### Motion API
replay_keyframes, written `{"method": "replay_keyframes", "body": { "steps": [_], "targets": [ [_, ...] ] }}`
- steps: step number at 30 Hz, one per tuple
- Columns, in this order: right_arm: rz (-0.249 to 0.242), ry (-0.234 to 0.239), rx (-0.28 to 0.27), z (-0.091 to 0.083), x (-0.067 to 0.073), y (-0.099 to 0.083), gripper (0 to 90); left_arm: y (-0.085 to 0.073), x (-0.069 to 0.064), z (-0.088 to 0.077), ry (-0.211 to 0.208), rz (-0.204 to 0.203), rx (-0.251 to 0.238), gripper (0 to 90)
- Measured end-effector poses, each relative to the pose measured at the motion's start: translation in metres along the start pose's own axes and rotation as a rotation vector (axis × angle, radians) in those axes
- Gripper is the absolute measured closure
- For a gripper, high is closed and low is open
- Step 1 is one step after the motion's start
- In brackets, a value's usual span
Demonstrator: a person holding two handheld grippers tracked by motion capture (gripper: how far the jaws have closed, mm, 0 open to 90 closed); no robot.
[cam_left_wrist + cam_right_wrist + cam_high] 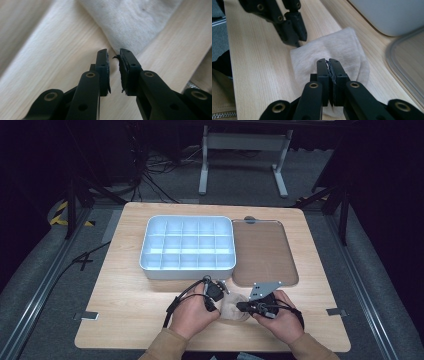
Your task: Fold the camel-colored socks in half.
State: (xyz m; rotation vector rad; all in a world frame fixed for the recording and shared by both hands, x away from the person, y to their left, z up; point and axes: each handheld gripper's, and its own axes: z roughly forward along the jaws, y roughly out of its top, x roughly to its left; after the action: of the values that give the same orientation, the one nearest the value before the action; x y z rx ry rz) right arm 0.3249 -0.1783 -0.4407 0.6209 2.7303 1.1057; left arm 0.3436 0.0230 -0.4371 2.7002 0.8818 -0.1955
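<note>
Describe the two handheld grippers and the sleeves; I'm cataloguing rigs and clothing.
Both the left gripper and right gripper are black, with bolted jaw links showing brass-coloured pivots and worn dark pads. A black cable trails from the left; a grey three-cornered plate tops the right. Sleeves are tan.

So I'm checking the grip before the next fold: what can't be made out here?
- High view: the folded beige cloth is mostly covered by both hands.
- Right gripper view: the right claw is shut, but whether it pinches cloth is unclear.
- Left gripper view: the cloth runs off the top edge; the left claw has a narrow gap.
</note>
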Motion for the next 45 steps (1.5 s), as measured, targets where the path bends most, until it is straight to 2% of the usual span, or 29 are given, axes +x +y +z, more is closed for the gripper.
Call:
{"method": "replay_keyframes", "body": {
  "steps": [3, 5, 9, 10, 12, 14, 15, 18, 21, 24, 32, 39, 45],
  "targets": [
    [0.012, -0.016, -0.002, -0.004, -0.003, -0.004, 87.3, 0.003, -0.004, 0.001, -0.021, 0.009, 0.014, 77.6],
    [0.016, -0.021, -0.002, -0.007, -0.005, -0.007, 86.9, 0.004, -0.006, -0.003, -0.028, 0.019, 0.005, 77.5],
    [0.034, -0.035, -0.008, -0.013, -0.009, -0.012, 86.7, 0.007, -0.008, -0.016, -0.031, 0.016, -0.062, 76.8],
    [0.034, -0.035, -0.008, -0.013, -0.009, -0.012, 86.7, 0.007, -0.008, -0.016, -0.031, 0.016, -0.062, 76.2],
    [0.04, -0.039, -0.006, -0.014, -0.011, -0.014, 86.5, 0.009, -0.008, -0.019, -0.013, 0.017, -0.122, 75.5],
    [0.043, -0.046, -0.003, -0.012, -0.011, -0.017, 86.4, 0.014, -0.008, -0.02, 0.024, 0.041, -0.188, 74.8],
    [0.043, -0.046, -0.003, -0.012, -0.011, -0.017, 86.4, 0.014, -0.008, -0.02, 0.024, 0.041, -0.188, 75.1],
    [0.041, -0.05, -0.006, -0.011, -0.011, -0.019, 86.1, 0.017, -0.007, -0.019, 0.025, 0.057, -0.259, 76.4],
    [0.04, -0.056, -0.007, -0.01, -0.011, -0.021, 85.6, 0.021, -0.005, -0.014, 0.04, 0.062, -0.253, 77.9],
    [0.034, -0.046, -0.014, -0.007, -0.013, -0.024, 83.9, 0.023, -0.002, -0.005, 0.055, 0.072, -0.212, 77.3],
    [0.036, -0.042, -0.011, -0.001, -0.018, -0.035, 80.6, 0.026, 0.002, 0.007, 0.051, 0.053, -0.16, 77.0],
    [0.041, -0.031, -0.033, -0.001, -0.02, -0.04, 80.8, 0.024, 0.001, 0.005, 0.052, 0.044, -0.173, 76.5],
    [0.034, -0.041, -0.016, -0.004, -0.018, -0.037, 79.5, 0.021, 0.002, -0.003, 0.049, 0.041, -0.207, 74.3]
  ]
}}
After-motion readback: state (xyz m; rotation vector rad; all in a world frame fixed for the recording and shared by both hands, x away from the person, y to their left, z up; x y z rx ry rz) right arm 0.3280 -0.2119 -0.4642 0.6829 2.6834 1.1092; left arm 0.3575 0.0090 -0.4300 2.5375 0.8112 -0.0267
